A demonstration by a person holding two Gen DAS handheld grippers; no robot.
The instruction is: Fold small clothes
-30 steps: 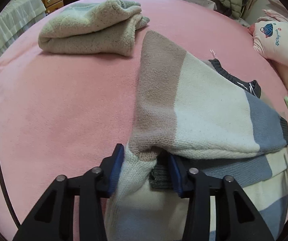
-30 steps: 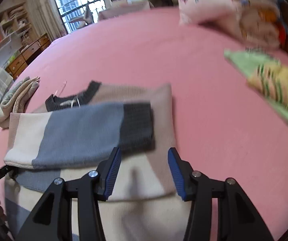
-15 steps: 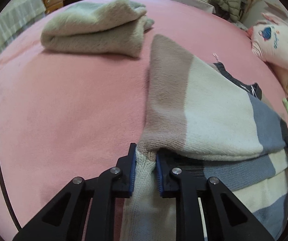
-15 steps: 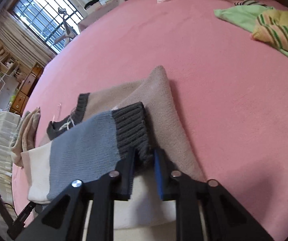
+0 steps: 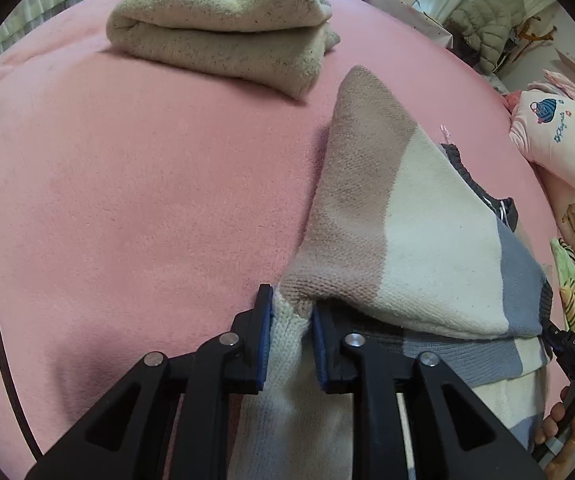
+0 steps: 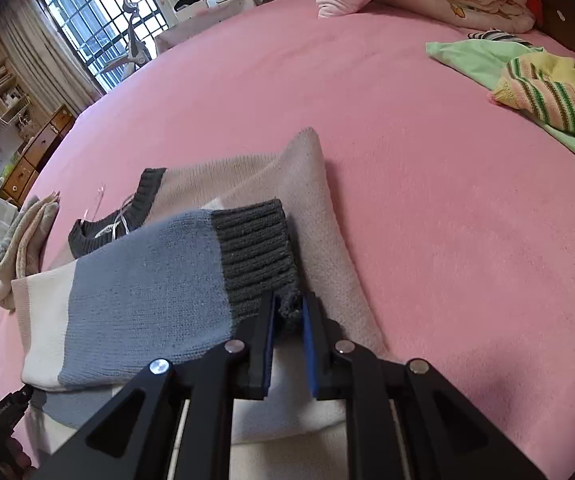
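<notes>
A small colour-block knit sweater (image 5: 399, 216) in tan, cream, grey-blue and dark grey lies on the pink bed, one sleeve folded across its body. My left gripper (image 5: 291, 312) is shut on the sweater's cream side edge near the armpit. In the right wrist view the sweater (image 6: 143, 288) shows its dark collar and the folded sleeve. My right gripper (image 6: 289, 312) is shut on the sleeve's dark grey ribbed cuff (image 6: 255, 256).
A folded beige garment (image 5: 219, 32) lies beyond the sweater on the pink bed (image 5: 107, 184). A pink pillow (image 5: 555, 136) and bedding sit at the right. Green and striped yellow clothes (image 6: 535, 88) lie to the right. Drawers and shelves (image 6: 11, 128) stand past the bed.
Both grippers went from open around the sweater to shut on it: the left on the side edge, the right on the sleeve cuff. Both views have moved closer over the bed.
</notes>
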